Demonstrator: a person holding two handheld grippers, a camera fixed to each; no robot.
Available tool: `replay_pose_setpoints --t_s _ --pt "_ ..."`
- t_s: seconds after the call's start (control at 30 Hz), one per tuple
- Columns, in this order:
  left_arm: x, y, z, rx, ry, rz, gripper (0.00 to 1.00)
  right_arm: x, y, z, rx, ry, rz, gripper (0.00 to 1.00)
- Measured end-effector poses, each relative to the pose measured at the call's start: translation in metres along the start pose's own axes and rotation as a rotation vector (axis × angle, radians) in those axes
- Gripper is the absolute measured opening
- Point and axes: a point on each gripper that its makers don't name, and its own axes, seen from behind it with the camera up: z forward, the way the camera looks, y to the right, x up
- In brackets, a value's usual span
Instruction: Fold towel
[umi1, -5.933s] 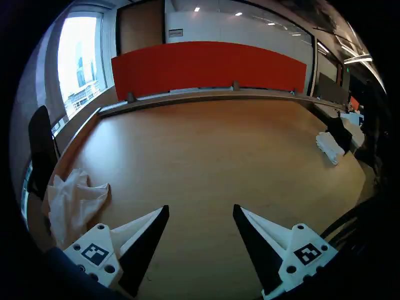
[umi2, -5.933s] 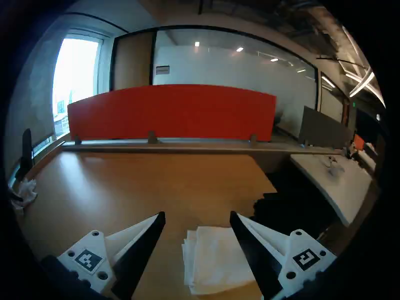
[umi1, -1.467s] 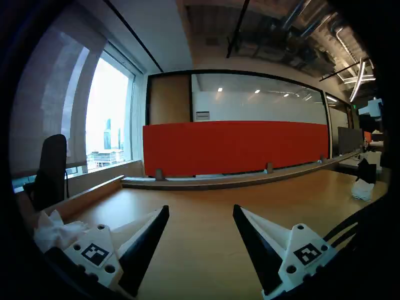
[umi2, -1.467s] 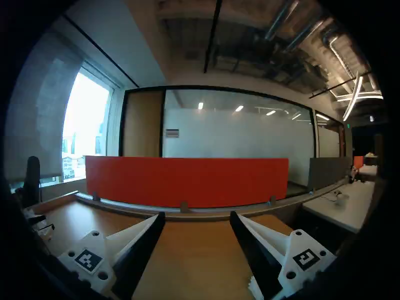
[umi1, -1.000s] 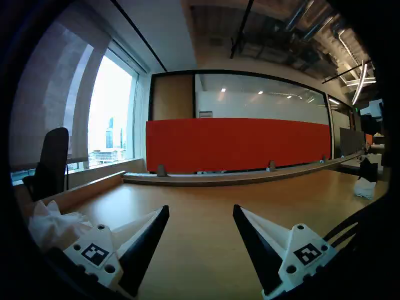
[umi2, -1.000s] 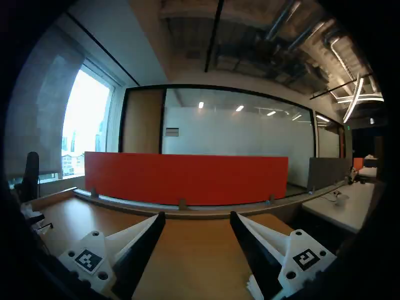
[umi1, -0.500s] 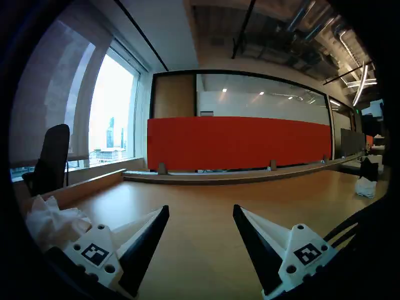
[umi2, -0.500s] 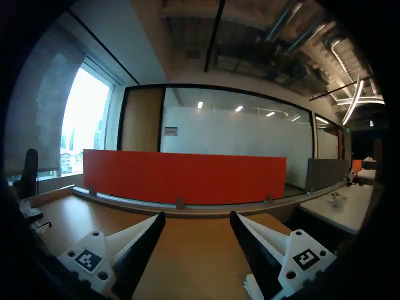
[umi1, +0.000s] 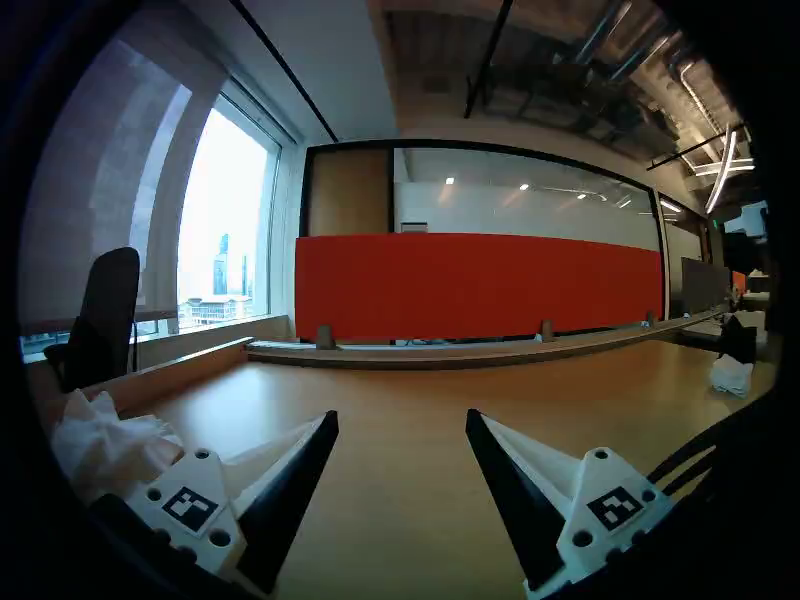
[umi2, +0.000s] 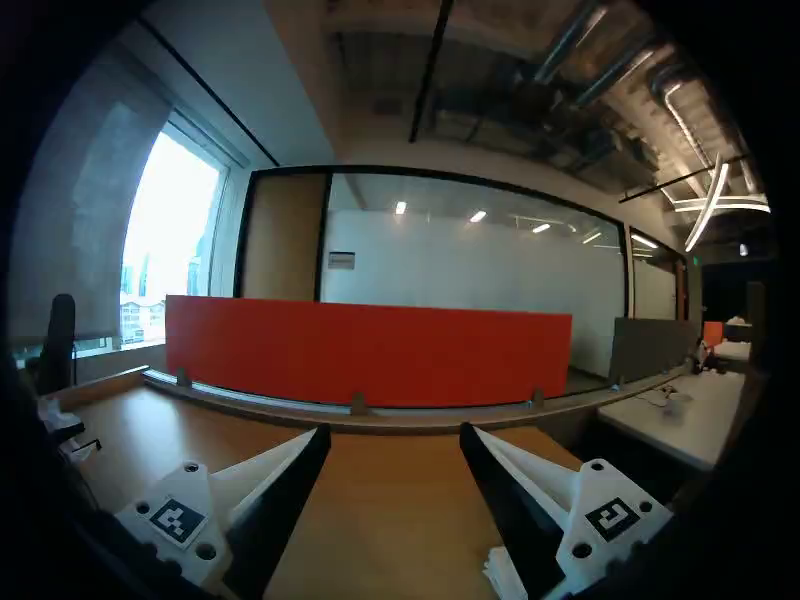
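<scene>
**Left gripper view.** The left tongs (umi1: 400, 414) are held released, the two fingers spread wide. Only the bare wooden surface (umi1: 400, 385) is seen between them, and nothing is grasped. A crumpled towel (umi1: 105, 450) lies at the near left, just beside the left finger and partly hidden behind it, close to the left edge of the surface. A folded towel (umi1: 731, 375) is seen at the far right of the surface, well apart from the crumpled one. A red divider (umi1: 480, 285) is set along the far edge. A dark chair (umi1: 100, 320) stands at the left, before a window (umi1: 222, 255).

**Right gripper view.** The right tongs (umi2: 393, 430) are likewise released, the fingers apart above bare wood and grasping nothing. A white layered edge of the folded towel is seen at the near bottom, just beside the right finger and largely hidden by it. Whether it is touched cannot be told. The divider runs across the far edge, and a white desk (umi2: 665, 420) stands to the right, apart from the surface. Both tongs are aimed nearly level along the surface.
</scene>
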Motion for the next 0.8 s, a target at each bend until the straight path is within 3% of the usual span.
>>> replay_pose_setpoints --t_s 0.37,0.8 --pt "-0.001 0.0 0.001 0.0 -0.001 0.001 0.96 -0.001 0.002 0.003 0.008 0.014 -0.007 1.0" --pt "-0.003 0.001 0.001 0.0 0.0 0.0 0.96 -0.035 0.022 0.01 0.011 0.007 -0.025 1.0"
